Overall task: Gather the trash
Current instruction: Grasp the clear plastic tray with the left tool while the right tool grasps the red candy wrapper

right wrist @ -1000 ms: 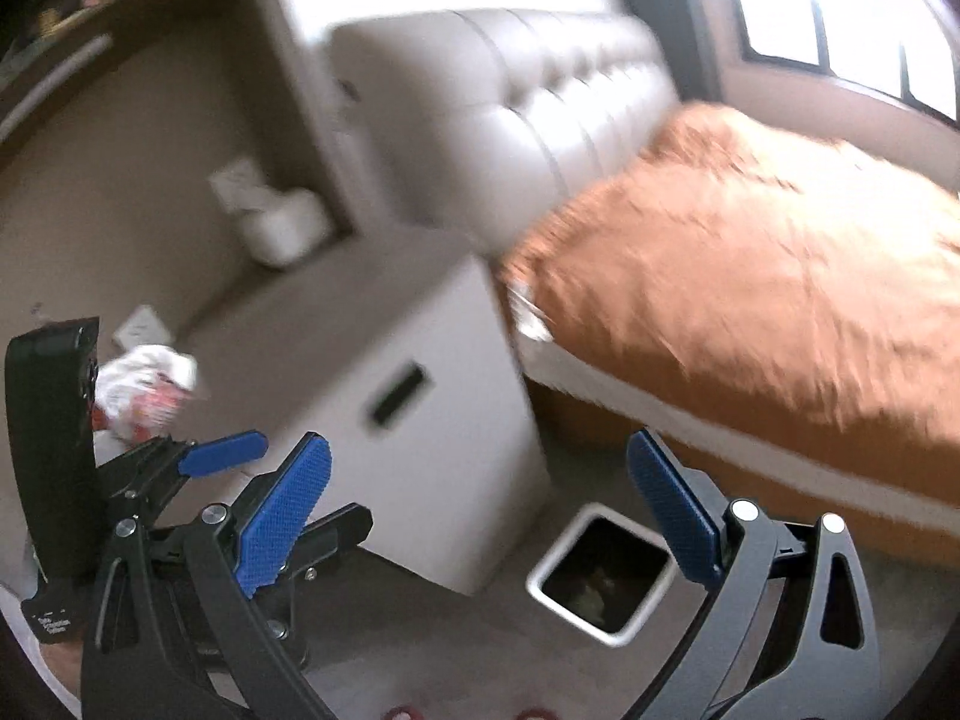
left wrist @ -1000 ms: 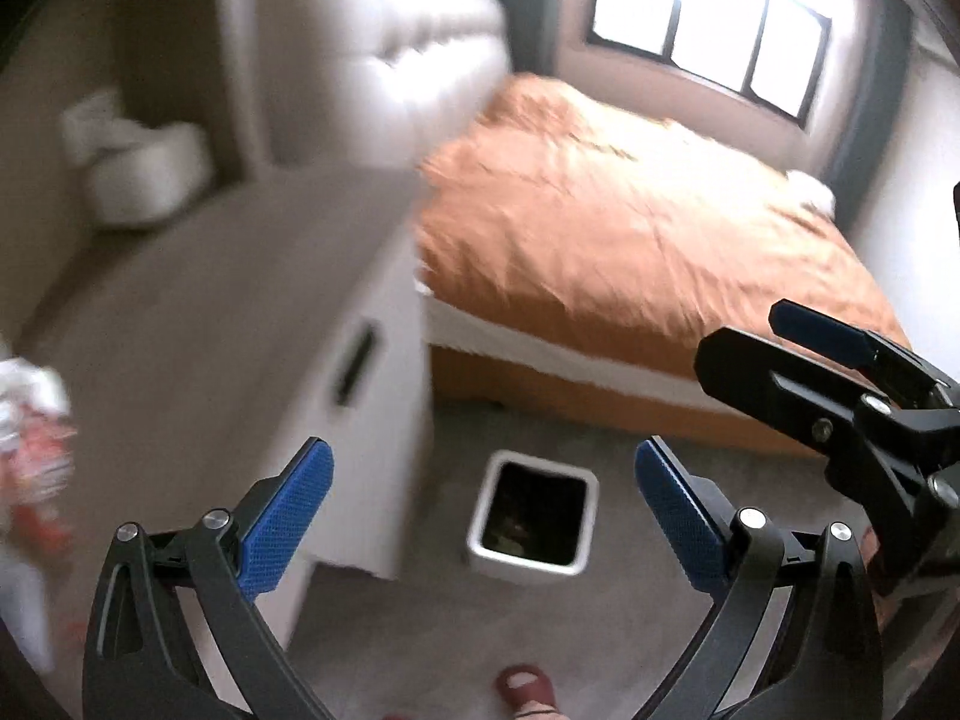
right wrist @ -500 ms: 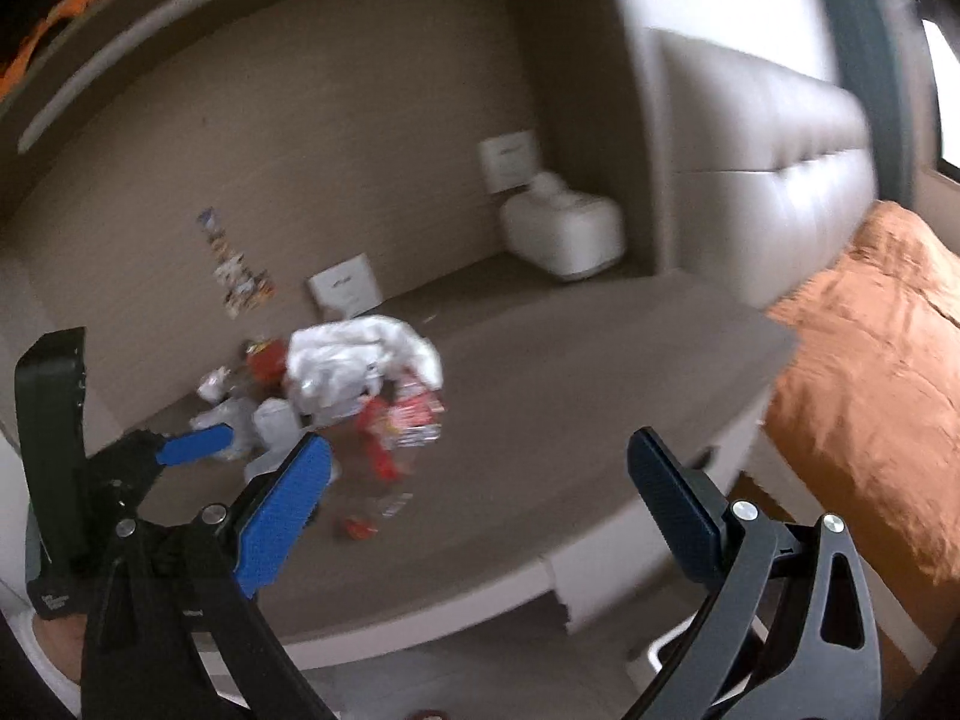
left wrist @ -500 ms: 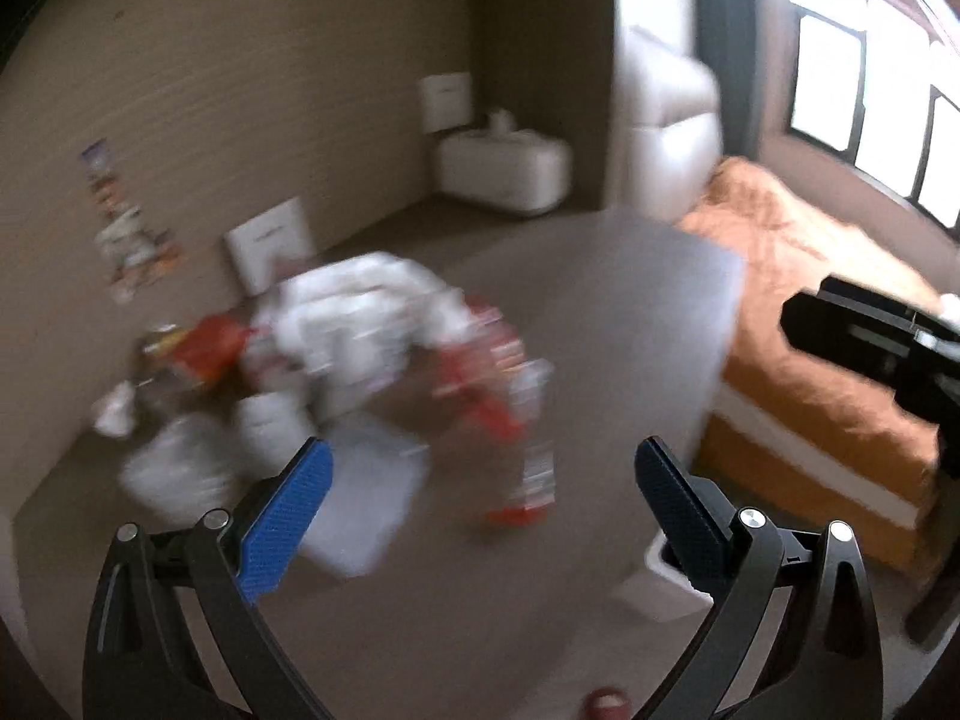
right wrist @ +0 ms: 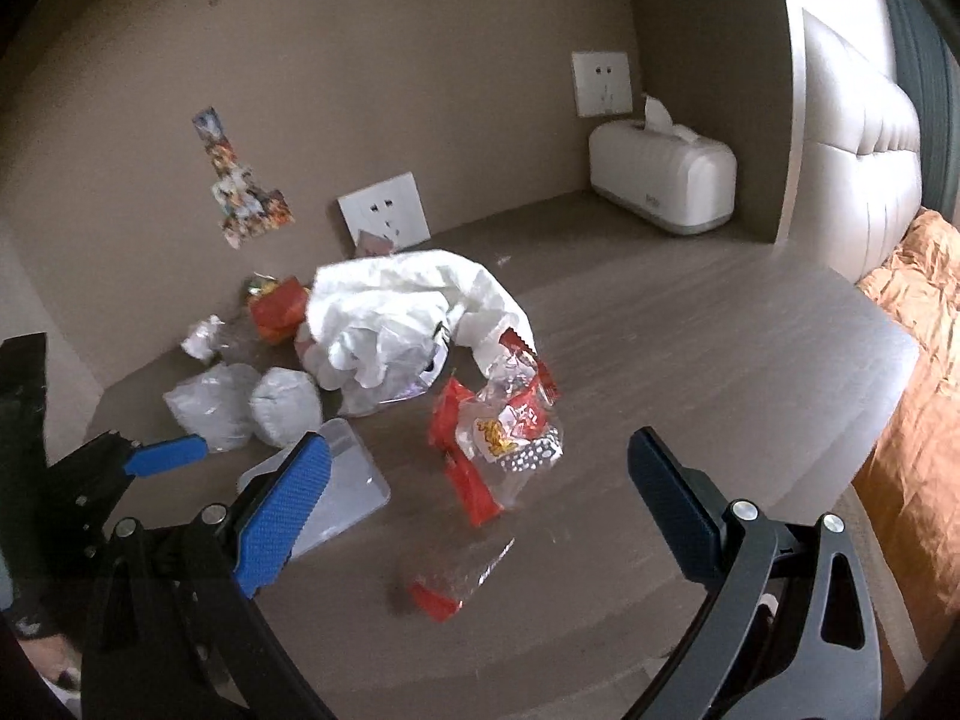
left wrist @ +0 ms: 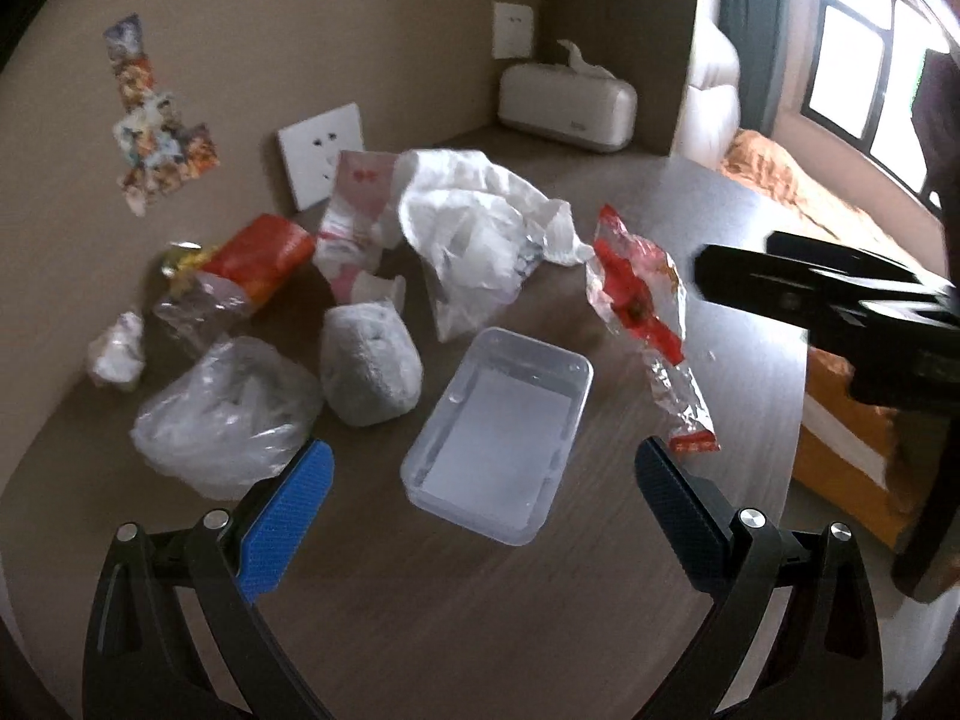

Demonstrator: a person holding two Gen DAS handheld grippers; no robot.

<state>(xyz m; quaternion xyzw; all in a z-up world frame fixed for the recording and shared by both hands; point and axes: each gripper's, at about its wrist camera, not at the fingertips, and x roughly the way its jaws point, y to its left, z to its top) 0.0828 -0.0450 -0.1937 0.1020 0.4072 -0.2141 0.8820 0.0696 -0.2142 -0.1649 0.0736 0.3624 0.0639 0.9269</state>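
Both my left gripper (left wrist: 483, 480) and right gripper (right wrist: 480, 480) gape wide, empty; the red wrapper (right wrist: 498, 438) mid-counter (right wrist: 690, 372) looks feather-light and crinkly (slippery film), so I'd pinch its bunched middle.

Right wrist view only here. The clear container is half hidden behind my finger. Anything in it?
Observer: No. Left wrist shows the clear container whole, open side up, apparently empty.
Operator: Left gripper state?
Observer: The left gripper has its jaws wide open, nothing between them, with the container just ahead.
Operator: Anything behind the white bag?
Observer: A pink-and-white packet, standing by the wall socket.
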